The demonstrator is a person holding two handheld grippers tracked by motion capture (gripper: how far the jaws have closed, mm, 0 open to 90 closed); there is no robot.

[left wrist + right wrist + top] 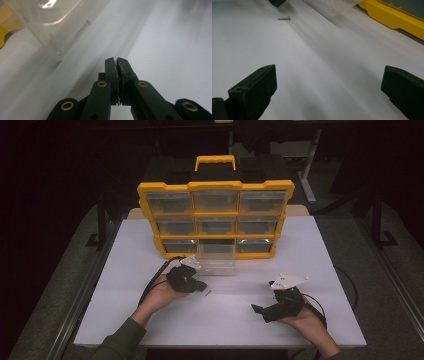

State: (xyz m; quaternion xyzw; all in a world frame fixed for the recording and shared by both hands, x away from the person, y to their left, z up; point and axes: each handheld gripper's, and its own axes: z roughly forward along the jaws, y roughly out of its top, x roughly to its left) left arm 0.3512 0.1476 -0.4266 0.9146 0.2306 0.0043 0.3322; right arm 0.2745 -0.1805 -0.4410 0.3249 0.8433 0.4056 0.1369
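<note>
While the yellow parts organizer (216, 217) stands upright at the far middle of the white table (125, 315), with its black back and yellow carry handle (215, 161) above, one clear drawer (216, 256) in the middle of its bottom row is pulled out toward the person. In the left gripper view a thin screw (83, 28) shows through this drawer's transparent wall. Eight other clear drawers sit flush in the frame.

Just in front of the open drawer, the left gripper (199, 286) is held in the left hand (161, 296), low over the tabletop. Its jaws are clenched tight together, and nothing is visible between them. A small dark screw (207, 292) lies on the table just beside its tip; the right gripper view shows it lying flat and apart from the drawer.

Nearer the person and well apart to the right, the right gripper (261, 310) rests in the right hand (305, 321), its jaws spread wide and empty above bare table.
</note>
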